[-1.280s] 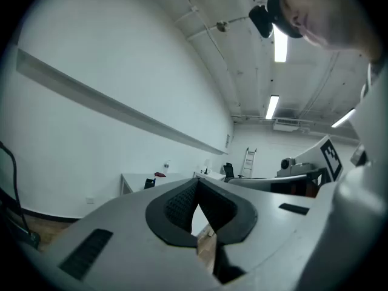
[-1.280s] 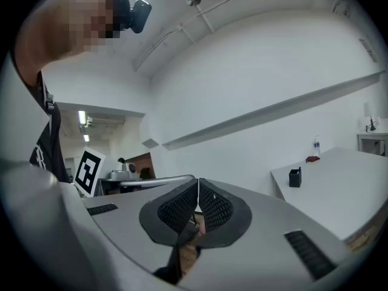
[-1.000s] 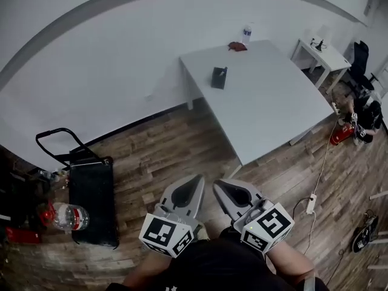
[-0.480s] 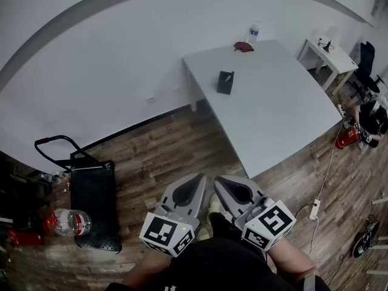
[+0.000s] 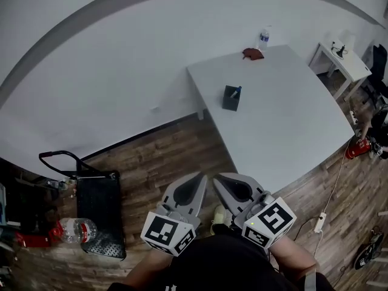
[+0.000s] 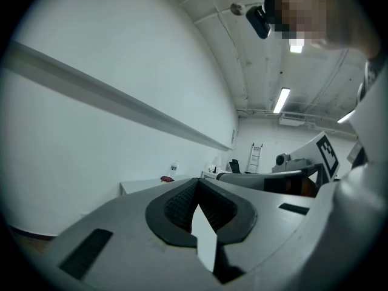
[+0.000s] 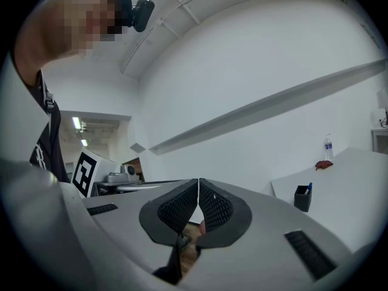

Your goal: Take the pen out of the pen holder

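Both grippers are held low and close to the person's body, well short of the table, side by side and nearly touching. Left gripper (image 5: pixel 195 180) has its jaws together at the tips, with nothing between them; its own view (image 6: pixel 197 190) shows the ribbed pads meeting, and only bare wall in the small gap below. Right gripper (image 5: pixel 219 180) is likewise closed and empty, its pads (image 7: pixel 213 206) pressed tip to tip in its own view (image 7: pixel 198 187), with wood floor seen through the gap beneath.

The dark holder (image 5: pixel 230 99) stands upright on the white tabletop (image 5: pixel 291 126), near its left edge and toward the far left corner. The pen (image 5: pixel 236 91) stands in it, blue end up, leaning slightly right. The right gripper view shows the same holder (image 7: pixel 301 197) and pen (image 7: pixel 309 188) far off, at the tabletop's near edge as seen from there.

A clear bottle (image 5: pixel 263 38) and a red-brown thing (image 5: pixel 253 54) sit at the far edge, toward the far right corner, just beside each other. A black cart (image 5: pixel 97 208) rests on the floor (image 5: pixel 176 156) to the left.
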`<state>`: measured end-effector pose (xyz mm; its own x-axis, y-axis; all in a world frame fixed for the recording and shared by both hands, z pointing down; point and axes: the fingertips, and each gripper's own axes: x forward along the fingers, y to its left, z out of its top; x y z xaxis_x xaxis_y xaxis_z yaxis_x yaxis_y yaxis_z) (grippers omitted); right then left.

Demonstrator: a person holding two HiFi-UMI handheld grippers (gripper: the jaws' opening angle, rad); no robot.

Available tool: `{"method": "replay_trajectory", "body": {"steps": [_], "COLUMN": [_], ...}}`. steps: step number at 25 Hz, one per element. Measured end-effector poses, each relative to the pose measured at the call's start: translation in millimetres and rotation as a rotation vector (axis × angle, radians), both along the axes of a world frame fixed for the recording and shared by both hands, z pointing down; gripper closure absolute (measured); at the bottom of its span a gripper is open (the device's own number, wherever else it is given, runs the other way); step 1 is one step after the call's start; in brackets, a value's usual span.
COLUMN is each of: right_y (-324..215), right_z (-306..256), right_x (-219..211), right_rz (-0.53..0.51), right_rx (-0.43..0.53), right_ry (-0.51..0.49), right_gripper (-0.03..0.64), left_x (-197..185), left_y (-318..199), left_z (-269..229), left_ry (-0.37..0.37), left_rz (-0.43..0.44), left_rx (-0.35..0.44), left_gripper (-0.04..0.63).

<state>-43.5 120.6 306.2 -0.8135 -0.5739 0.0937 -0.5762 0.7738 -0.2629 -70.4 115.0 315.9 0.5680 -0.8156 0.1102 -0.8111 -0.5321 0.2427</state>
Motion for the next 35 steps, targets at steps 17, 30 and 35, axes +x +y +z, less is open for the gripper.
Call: {"method": "replay_trajectory", "body": {"steps": [17, 30, 35], "right_y": [-118, -245, -283], "right_z": [12, 28, 44], "right_x": [23, 26, 37], "right_rz": [0.058, 0.25, 0.324], "right_rx": [-0.04, -0.067, -0.107], "right_ry": [0.001, 0.053, 0.073], "right_gripper": [0.601, 0.6, 0.6], "left_x": [22, 30, 33], "left_y": [-121, -252, -287], "left_z": [6, 17, 29], "left_ry": [-0.009, -0.017, -0.015], "left_rz": [0.046, 0.228, 0.278], "left_rx": [-0.023, 0.014, 0.001], "left_gripper": [0.589, 0.589, 0.589]}}
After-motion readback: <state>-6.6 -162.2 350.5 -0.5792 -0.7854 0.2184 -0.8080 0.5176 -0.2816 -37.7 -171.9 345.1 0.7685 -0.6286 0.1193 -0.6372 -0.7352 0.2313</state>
